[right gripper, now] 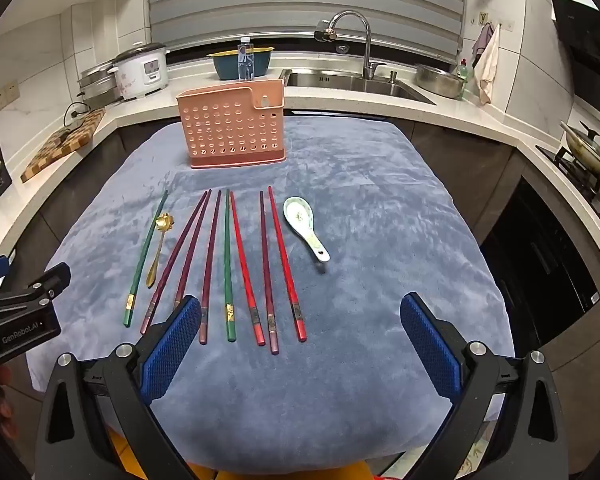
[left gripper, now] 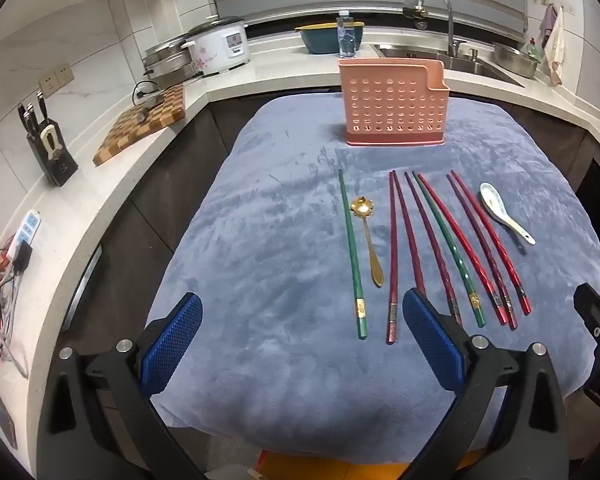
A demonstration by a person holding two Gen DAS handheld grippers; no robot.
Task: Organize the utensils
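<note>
A pink perforated utensil holder [left gripper: 392,108] [right gripper: 234,128] stands upright at the far end of a blue cloth [left gripper: 260,260] [right gripper: 380,220]. In front of it lie several chopsticks in a row: green [left gripper: 352,256] [right gripper: 145,260], dark red, purple and red [right gripper: 286,268]. A gold spoon [left gripper: 368,240] [right gripper: 158,246] lies beside the left green chopstick. A white ceramic spoon [left gripper: 504,212] [right gripper: 306,226] lies at the right end. My left gripper [left gripper: 302,344] is open and empty near the chopsticks' near ends. My right gripper [right gripper: 300,348] is open and empty above the cloth's near edge.
Kitchen counter surrounds the cloth. A rice cooker [left gripper: 220,46], cutting board [left gripper: 144,124] and knife block [left gripper: 50,148] stand left. A sink with faucet [right gripper: 360,44], bowl and water bottle [right gripper: 246,60] stand behind. A stove pan [right gripper: 588,152] sits right.
</note>
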